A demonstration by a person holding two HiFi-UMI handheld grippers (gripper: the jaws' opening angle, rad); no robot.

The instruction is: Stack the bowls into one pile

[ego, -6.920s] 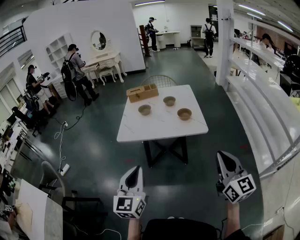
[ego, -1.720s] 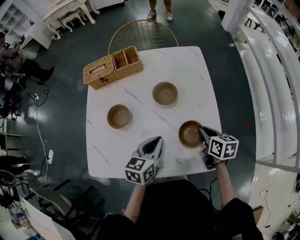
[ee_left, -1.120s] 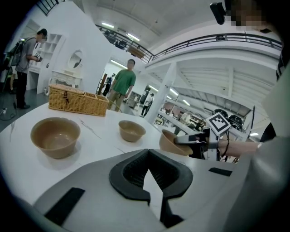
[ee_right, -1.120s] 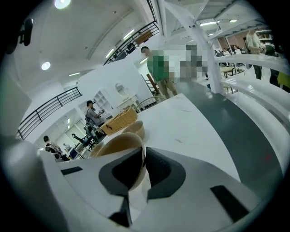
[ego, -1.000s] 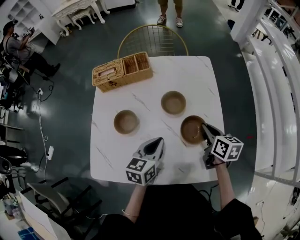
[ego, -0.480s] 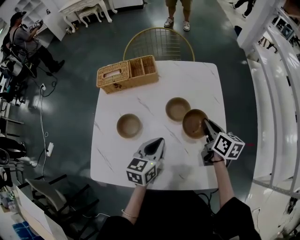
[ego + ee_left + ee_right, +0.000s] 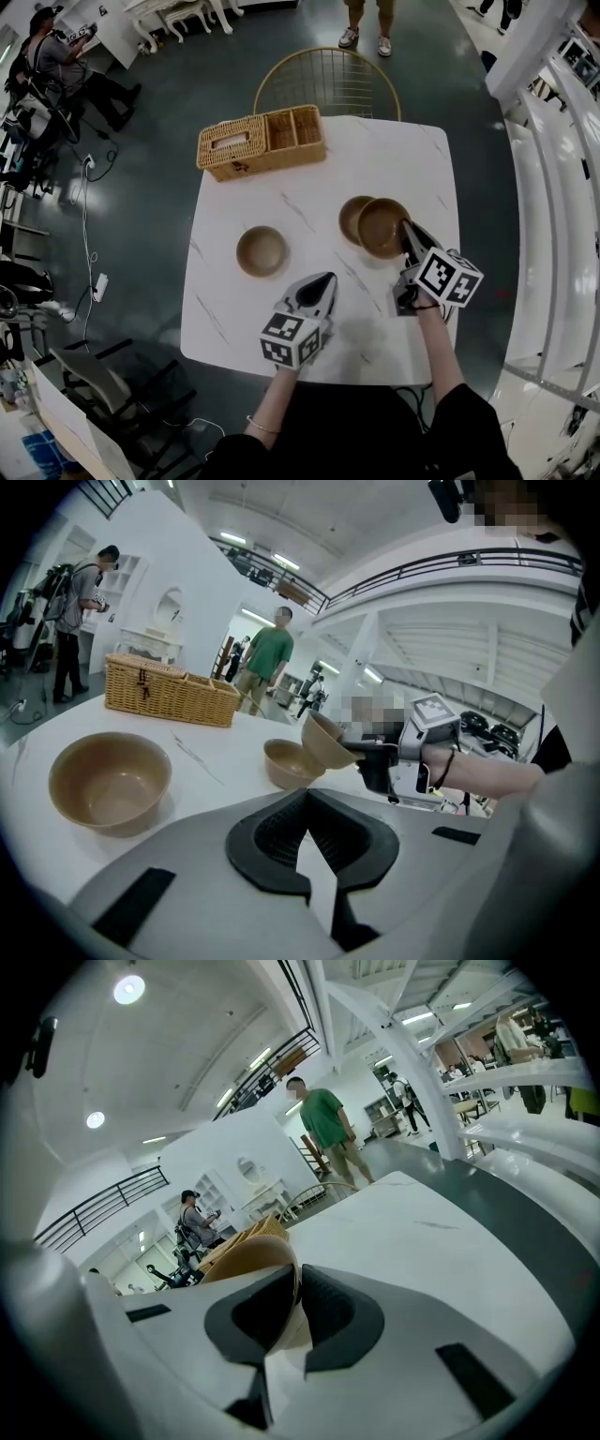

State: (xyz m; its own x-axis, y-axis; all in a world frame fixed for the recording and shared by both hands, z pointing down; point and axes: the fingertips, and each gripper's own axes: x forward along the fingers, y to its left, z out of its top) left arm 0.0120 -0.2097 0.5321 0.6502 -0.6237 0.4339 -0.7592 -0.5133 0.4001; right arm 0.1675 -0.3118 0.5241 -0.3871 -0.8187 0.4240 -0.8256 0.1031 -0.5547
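Observation:
Three tan bowls are on or over the white table (image 7: 309,202). One bowl (image 7: 262,250) (image 7: 108,780) rests at the left. A second bowl (image 7: 351,217) (image 7: 284,762) sits mid-table. My right gripper (image 7: 406,229) (image 7: 298,1275) is shut on the rim of the third bowl (image 7: 382,228) (image 7: 246,1256). It holds that bowl (image 7: 323,741) tilted in the air, overlapping the right edge of the middle bowl. My left gripper (image 7: 323,279) (image 7: 304,795) hovers near the table's front, shut with nothing between its jaws, to the right of the left bowl.
A wicker basket (image 7: 262,142) (image 7: 169,688) stands at the table's far left corner. A wire chair (image 7: 323,80) is behind the table, with a person (image 7: 366,19) (image 7: 323,1119) standing past it. More people (image 7: 56,66) work at the far left.
My right gripper has carried its bowl away from the table's right front, up to and partly over the middle bowl. The left gripper has stayed near the front edge.

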